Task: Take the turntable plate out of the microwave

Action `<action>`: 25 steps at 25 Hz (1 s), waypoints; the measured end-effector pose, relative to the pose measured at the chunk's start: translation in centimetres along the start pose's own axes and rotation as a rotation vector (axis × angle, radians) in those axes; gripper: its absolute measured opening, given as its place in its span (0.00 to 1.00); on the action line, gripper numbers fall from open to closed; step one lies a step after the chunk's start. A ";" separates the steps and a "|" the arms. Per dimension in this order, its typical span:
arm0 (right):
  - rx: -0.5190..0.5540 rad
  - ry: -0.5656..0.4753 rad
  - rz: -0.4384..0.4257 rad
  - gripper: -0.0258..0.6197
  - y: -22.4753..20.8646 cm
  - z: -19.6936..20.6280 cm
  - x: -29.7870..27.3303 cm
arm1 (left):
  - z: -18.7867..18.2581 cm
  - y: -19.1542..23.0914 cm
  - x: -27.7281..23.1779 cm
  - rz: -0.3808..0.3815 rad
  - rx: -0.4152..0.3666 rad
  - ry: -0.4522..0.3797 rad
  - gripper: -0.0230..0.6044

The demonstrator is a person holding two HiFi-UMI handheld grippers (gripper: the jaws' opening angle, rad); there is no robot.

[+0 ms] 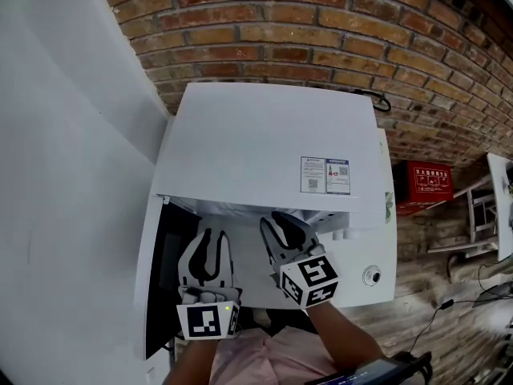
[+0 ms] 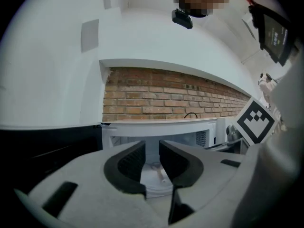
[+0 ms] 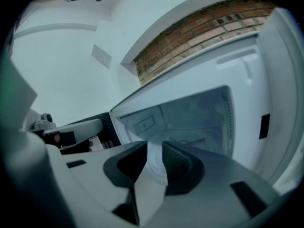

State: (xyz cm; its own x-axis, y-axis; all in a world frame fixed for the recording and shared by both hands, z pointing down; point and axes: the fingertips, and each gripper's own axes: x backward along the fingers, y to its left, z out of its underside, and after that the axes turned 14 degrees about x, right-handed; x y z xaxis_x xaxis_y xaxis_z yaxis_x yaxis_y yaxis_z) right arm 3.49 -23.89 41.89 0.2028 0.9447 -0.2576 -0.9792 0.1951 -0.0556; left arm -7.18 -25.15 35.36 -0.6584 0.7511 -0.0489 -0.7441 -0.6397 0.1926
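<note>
No legible text; stickers (image 1: 325, 175) on microwave (image 1: 256, 127) top, red box (image 1: 423, 180) print too small

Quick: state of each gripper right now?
Left gripper: open, holding nothing.
Right gripper: open, holding nothing.

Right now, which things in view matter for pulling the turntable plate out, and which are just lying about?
For the job:
- turntable plate
- microwave
- open door
- left gripper, open
- right gripper, open

Just lying about:
- brick wall
- red box
- labels on the microwave top
</note>
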 end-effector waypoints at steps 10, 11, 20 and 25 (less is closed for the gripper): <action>-0.080 0.106 0.043 0.20 -0.1 5.6 -0.5 | 3.1 0.8 -0.1 0.031 0.028 0.075 0.18; -0.091 0.115 0.045 0.20 -0.1 6.2 -0.5 | 3.4 0.7 -0.1 0.036 0.029 0.081 0.18; -0.198 0.194 0.054 0.20 0.6 11.8 -0.9 | 7.1 0.9 -0.4 0.061 0.036 0.167 0.18; -0.275 0.187 0.062 0.20 -0.3 12.9 -1.0 | 8.3 0.8 -0.7 0.075 0.039 0.197 0.18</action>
State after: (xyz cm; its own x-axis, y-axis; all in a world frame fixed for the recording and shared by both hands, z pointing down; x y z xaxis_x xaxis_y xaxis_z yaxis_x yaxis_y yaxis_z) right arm 3.52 -21.47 54.64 0.1646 0.8827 -0.4401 -0.9576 0.0360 -0.2859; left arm -6.32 -24.81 43.70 -0.7239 0.6528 -0.2231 -0.6899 -0.6828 0.2404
